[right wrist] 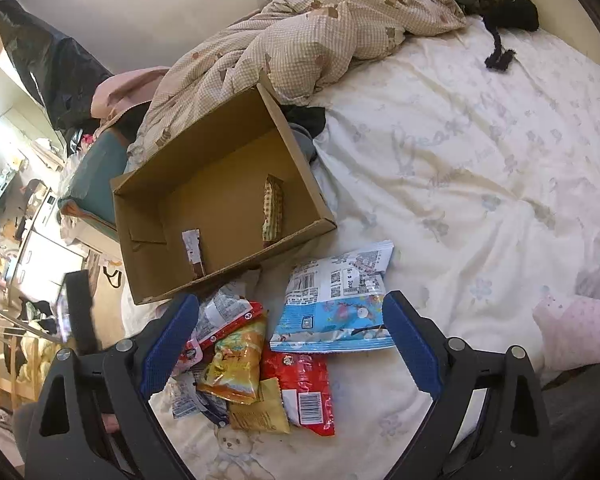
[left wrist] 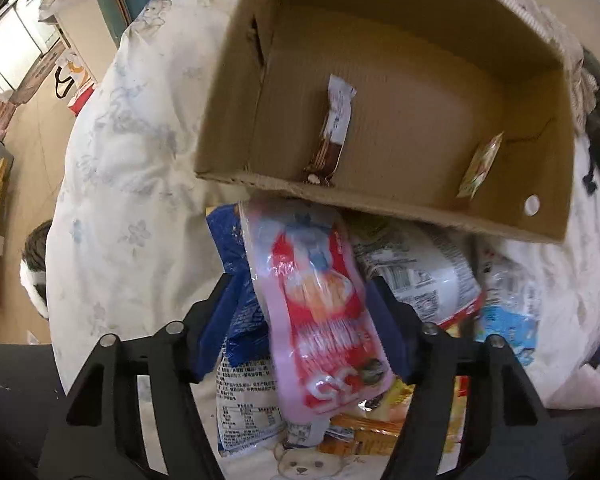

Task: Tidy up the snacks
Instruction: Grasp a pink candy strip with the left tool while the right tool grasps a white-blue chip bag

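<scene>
An open cardboard box [left wrist: 380,80] [right wrist: 220,208] lies on the bed and holds a brown-and-white bar packet [left wrist: 332,128] [right wrist: 194,254] and a green-yellow packet [left wrist: 480,168] [right wrist: 272,212]. A pile of snacks lies in front of it. My left gripper [left wrist: 302,284] points steeply down with a pink-red packet [left wrist: 324,320] between its blue pads. A sliver of a blue bag [left wrist: 236,264] shows between the left pad and the packet, so the pads do not clamp it. My right gripper [right wrist: 292,340] stands open over a blue-white bag [right wrist: 332,312], an orange packet [right wrist: 236,360] and a red packet [right wrist: 304,384].
A checked quilt [right wrist: 300,40] is bunched behind the box, with dark cloth [right wrist: 500,12] at the far corner. Flower-print sheet [right wrist: 480,180] spreads to the right. Pink fuzzy cloth [right wrist: 580,328] lies at the right edge. The bed drops to the floor [left wrist: 32,128] on the left.
</scene>
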